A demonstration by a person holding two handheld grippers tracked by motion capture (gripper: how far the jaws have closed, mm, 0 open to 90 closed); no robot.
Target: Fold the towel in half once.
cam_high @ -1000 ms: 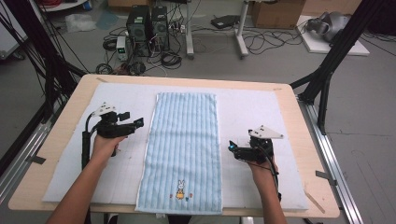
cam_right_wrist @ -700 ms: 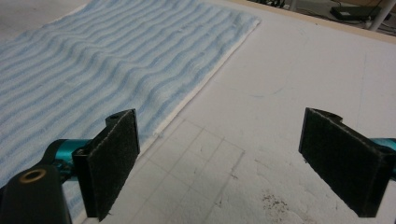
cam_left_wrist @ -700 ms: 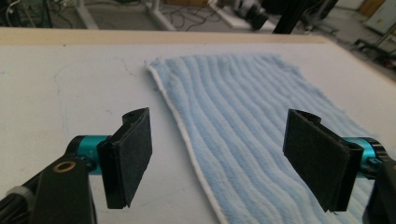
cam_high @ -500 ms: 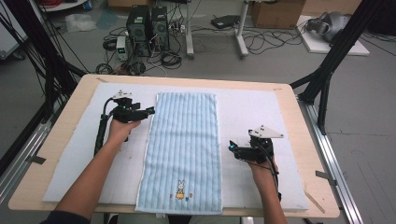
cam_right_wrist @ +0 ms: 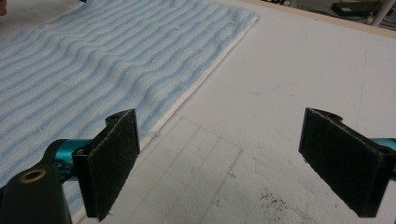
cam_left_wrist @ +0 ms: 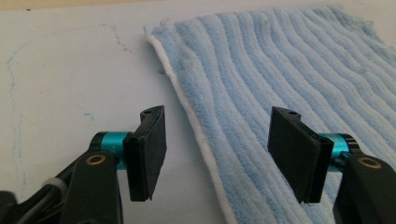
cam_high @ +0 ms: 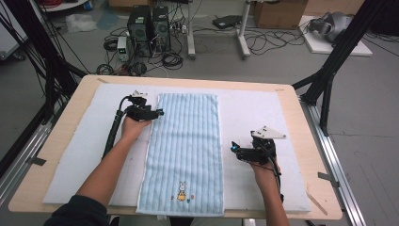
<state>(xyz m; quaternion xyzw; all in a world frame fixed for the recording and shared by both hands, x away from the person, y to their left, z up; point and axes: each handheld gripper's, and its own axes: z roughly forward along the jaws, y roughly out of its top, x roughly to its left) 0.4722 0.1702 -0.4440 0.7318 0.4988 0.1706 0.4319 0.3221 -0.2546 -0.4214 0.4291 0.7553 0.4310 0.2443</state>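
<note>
High view: a light-blue striped towel [cam_high: 186, 150] lies flat and lengthwise down the middle of a white mat [cam_high: 254, 113] that covers the wooden bench [cam_high: 301, 108]. I see a small rabbit motif [cam_high: 181, 190] near the towel's near end.

My left gripper [cam_high: 157, 112] sits at the towel's left long edge, close to the far left corner, its tips just at the border. My right gripper [cam_high: 234, 149] rests on the mat just beside the towel's right long edge, about midway along it, pointing toward the cloth.

Left gripper view: the left gripper [cam_left_wrist: 217, 149] straddles the towel's [cam_left_wrist: 289, 79] white-hemmed edge. One pad hangs over the bare mat [cam_left_wrist: 70, 74], the other over the blue pile. The jaws have just been closing; a clear gap remains on either side of the hem, and neither pad presses the cloth, so I read them as parted with the towel edge between them. The far corner of the towel shows ahead, slightly raised.

Right gripper view: the right gripper [cam_right_wrist: 219, 163] has its jaws spread wide with nothing between them but mat [cam_right_wrist: 289, 79]. The towel [cam_right_wrist: 102, 60] edge runs past one pad; whether that pad touches the hem I cannot tell. Faint pencilled grid lines and a few dark specks mark the mat below.
</note>
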